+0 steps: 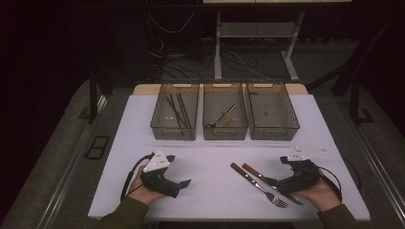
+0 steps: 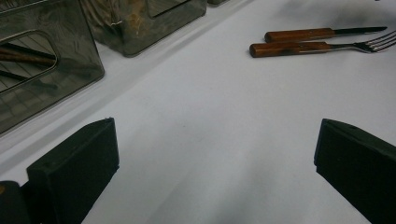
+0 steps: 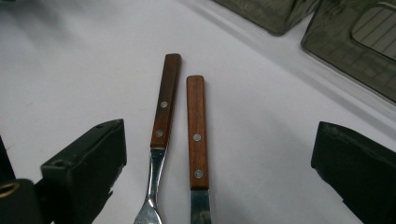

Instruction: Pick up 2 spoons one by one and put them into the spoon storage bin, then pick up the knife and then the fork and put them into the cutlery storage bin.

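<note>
Between my right gripper's [image 3: 219, 163] wide-open jaws at lower centre lie the wooden-handled steel fork [image 3: 161, 140] and knife [image 3: 197, 140], stiff, light, slippery-bladed, best pinched across the riveted handles, while my left gripper [image 2: 215, 168] gapes empty.

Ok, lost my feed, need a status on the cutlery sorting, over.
Both tongs, left and right, open, empty. Fork and knife flat on table between right jaws, untouched. Nothing in the way.

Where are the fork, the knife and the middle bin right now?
fork [image 3: 164, 108]: right gripper view, on its wooden handle.
knife [image 3: 196, 133]: right gripper view, on its wooden handle.
middle bin [image 1: 225, 133]: high view, on its near wall.
</note>
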A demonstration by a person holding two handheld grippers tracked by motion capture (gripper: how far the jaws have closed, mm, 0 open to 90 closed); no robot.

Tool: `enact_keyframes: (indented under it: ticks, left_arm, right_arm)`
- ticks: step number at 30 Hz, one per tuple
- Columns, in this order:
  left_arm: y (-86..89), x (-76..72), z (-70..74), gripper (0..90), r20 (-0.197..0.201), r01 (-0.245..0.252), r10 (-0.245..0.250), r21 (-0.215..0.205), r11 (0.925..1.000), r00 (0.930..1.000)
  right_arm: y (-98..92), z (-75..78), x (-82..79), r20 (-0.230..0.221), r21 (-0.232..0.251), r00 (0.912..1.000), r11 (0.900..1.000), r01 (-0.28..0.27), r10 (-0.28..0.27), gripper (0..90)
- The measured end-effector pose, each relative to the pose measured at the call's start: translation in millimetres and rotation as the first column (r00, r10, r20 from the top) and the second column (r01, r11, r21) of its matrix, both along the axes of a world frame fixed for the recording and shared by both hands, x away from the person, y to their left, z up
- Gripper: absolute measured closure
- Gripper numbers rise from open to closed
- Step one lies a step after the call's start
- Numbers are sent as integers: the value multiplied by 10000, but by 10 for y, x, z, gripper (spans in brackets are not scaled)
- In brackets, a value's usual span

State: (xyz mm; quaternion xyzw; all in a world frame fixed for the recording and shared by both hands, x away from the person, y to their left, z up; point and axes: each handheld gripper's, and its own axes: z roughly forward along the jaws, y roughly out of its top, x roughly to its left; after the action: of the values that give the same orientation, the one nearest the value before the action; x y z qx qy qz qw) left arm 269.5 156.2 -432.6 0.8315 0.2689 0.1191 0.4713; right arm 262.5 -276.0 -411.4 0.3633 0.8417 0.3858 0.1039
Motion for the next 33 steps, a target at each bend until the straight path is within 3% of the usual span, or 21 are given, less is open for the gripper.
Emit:
enact_keyframes:
  ticks: [13, 16, 17, 18, 22, 27, 33]
  left_arm:
    - [0, -3, -5, 0, -78, 61, -60, 52, 10000, 10000]
    - [1, -3, -3, 0, -79, 58, -58, 42, 10000, 10000]
    - [2, -2, -3, 0, -75, 52, -52, 28, 10000, 10000]
    - [2, -1, -4, 0, -66, 41, -41, 1, 10000, 10000]
    - [5, 0, -3, 0, -55, 38, -38, -5, 10000, 10000]
    - [2, -4, -1, 0, -54, 53, -53, -17, 10000, 10000]
    - [11, -2, -2, 0, -74, 69, -69, 9, 10000, 9999]
  right_arm:
    - [217, 39, 168, -763, -1257, 9968, 9916, -318, 223, 37]
    - [272, 44, 224, -978, -1538, 9947, 9870, -473, 325, 77]
    - [292, 44, 244, -1049, -1680, 9940, 9846, -480, 306, 93]
    - [312, 43, 259, -1101, -1822, 9930, 9813, -614, 417, 171]
    - [386, 40, 305, -1419, -2137, 9884, 9732, -846, 547, 204]
    - [475, 21, 340, -1790, -2754, 9810, 9534, -1229, 747, 248]
    - [525, -8, 345, -2149, -3185, 9731, 9360, -1498, 826, 374]
